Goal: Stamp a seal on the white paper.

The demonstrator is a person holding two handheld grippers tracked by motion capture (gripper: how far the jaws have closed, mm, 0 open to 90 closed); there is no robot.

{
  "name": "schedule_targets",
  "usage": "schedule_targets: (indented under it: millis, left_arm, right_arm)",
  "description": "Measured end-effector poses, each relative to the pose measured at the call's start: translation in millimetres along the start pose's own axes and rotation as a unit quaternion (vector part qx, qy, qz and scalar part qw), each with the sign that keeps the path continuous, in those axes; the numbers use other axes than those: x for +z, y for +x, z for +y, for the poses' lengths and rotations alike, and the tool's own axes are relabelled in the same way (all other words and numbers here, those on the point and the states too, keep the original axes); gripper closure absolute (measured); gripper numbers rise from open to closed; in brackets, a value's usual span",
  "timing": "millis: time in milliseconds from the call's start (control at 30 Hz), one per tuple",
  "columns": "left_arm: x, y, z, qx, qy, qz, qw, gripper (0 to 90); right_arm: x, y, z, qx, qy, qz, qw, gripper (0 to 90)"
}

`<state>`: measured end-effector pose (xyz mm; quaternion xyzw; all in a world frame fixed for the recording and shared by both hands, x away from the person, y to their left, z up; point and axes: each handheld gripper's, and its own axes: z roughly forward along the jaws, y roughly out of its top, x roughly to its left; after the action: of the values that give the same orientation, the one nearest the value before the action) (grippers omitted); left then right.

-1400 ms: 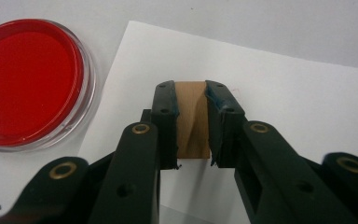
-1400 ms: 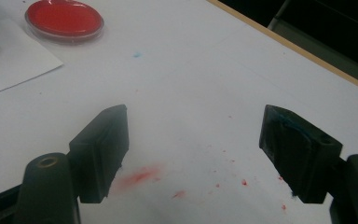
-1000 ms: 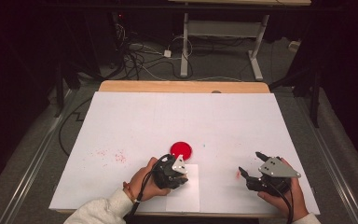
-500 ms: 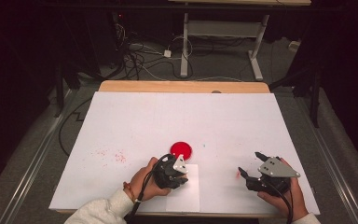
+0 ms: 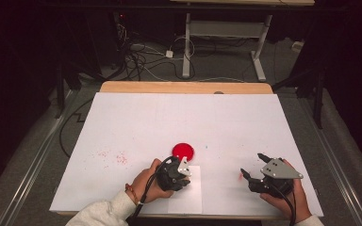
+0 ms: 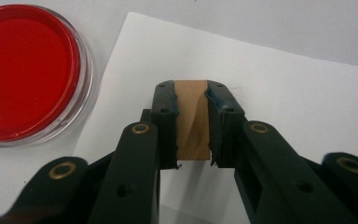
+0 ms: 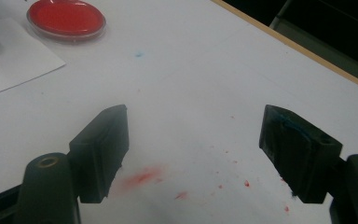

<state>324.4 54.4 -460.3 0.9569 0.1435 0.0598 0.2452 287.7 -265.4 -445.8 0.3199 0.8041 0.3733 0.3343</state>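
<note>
1. From the high view, I have the left gripper (image 5: 181,173) low at the near edge of the white table (image 5: 188,122), poised over a sheet of white paper (image 5: 188,195).
2. In the left gripper view its two black jaws are pinched on a small wooden block (image 6: 192,120), one pad on each flat side; the block stands upright above the paper, and I cannot tell whether its lower end touches the sheet.
3. Just beyond the paper's far corner sits a round clear dish of red ink (image 5: 183,150), shown large in the left gripper view (image 6: 25,74) and lying apart from the jaws.
4. My right gripper (image 5: 250,165) hangs well to the right of the paper, jaws spread wide with nothing between them; in the right gripper view (image 7: 193,154) only bare tabletop lies in the gap.
5. Red smears (image 7: 142,177) mark the table under the right gripper's jaws.
6. More red speckles (image 5: 115,157) lie to the left of the dish, and a wooden strip (image 5: 184,87) runs along the table's far edge.
</note>
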Motion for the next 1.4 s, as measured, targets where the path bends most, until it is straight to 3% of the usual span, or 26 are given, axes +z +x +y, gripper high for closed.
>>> schedule_targets:
  millis: [533,667,800,1000,1400]
  left_arm:
    - [-0.5,2.9,0.1,-0.008,-0.002,-0.009,0.9999,73.5]
    - [-10.6,5.0,1.9,-0.016,-0.028,-0.016,0.9994,73.5]
    - [-27.8,6.4,3.3,-0.016,-0.053,0.0,0.9985,73.5]
    - [-37.0,8.2,1.5,-0.015,-0.06,0.021,0.9979,73.5]
    - [-47.8,16.4,-4.4,-0.021,-0.071,0.031,0.9968,73.4]
  right_arm:
    - [0.2,-0.1,-0.4,-0.002,0.001,0.002,1.0,24.1]
    - [-0.6,-0.8,-0.4,-0.002,-0.001,0.001,1.0,24.2]
    - [-0.9,-1.5,-0.8,-0.002,-0.002,0.001,1.0,24.2]
    - [-1.9,-1.2,0.0,-0.003,-0.003,0.0,1.0,24.2]
    - [0.7,-2.3,0.5,-0.001,-0.001,0.0,1.0,24.2]
